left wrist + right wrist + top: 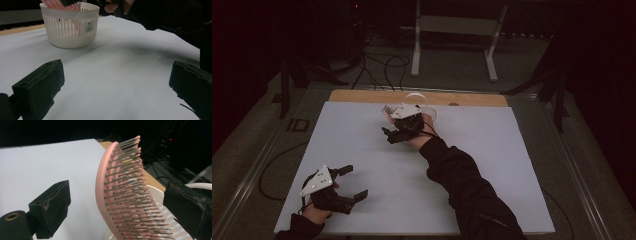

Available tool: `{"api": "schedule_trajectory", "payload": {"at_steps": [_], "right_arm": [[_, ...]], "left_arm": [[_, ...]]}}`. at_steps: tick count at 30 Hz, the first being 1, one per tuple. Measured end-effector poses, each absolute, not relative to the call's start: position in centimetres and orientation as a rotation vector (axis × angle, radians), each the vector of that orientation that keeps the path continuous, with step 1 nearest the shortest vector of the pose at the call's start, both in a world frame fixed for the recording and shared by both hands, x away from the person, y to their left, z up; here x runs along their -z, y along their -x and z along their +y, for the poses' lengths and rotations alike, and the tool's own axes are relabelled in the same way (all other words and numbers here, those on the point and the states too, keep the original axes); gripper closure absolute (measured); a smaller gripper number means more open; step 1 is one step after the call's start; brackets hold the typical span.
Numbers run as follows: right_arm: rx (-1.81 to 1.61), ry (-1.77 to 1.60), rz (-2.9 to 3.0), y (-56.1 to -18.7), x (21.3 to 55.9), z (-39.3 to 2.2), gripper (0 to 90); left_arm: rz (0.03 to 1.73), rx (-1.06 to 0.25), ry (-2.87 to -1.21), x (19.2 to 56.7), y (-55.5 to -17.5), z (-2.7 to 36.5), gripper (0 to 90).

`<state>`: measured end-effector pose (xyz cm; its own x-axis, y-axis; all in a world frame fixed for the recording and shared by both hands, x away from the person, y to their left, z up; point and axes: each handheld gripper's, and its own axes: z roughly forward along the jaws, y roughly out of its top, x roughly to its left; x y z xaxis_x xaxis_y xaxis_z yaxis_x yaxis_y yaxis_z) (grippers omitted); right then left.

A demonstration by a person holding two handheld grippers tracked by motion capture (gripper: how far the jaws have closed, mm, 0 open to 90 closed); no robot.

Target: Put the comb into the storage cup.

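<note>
Hairbrush point(120, 195) standing up in white basket point(70, 27), bristles facing one pad, between wide-open right gripper point(120, 207) jaws, touching neither. Left gripper point(347, 182) open, empty, well apart. Right hand nearer.

Pink hairbrush point(117, 195) upright between the right tool's point(122, 205) spread jaws (bristles toward right jaw), over white basket point(160, 195).

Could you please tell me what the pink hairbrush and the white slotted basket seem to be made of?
The pink hairbrush looks like smooth moulded plastic with a matte sheen; its thin grey pins look like metal or stiff plastic with pink ball tips. The white slotted basket looks like rigid moulded plastic, judging by its even ribs, slots and glossy rim.
</note>
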<state>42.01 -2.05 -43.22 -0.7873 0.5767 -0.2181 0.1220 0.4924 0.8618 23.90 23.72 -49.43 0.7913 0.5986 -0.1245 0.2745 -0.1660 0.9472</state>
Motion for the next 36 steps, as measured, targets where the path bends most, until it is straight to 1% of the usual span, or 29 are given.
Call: {"api": "schedule_trajectory", "payload": {"at_steps": [17,36], "right_arm": [[-1.282,-0.575,2.327,-41.7,42.0,-3.0,8.0],[-1.328,-0.622,2.322,-40.9,40.8,-6.5,8.8]], "left_arm": [[0.685,-0.345,-1.758,49.3,-23.6,23.9,0.0],[0.691,-0.35,-1.752,49.3,-23.5,23.9,0.0]]}}
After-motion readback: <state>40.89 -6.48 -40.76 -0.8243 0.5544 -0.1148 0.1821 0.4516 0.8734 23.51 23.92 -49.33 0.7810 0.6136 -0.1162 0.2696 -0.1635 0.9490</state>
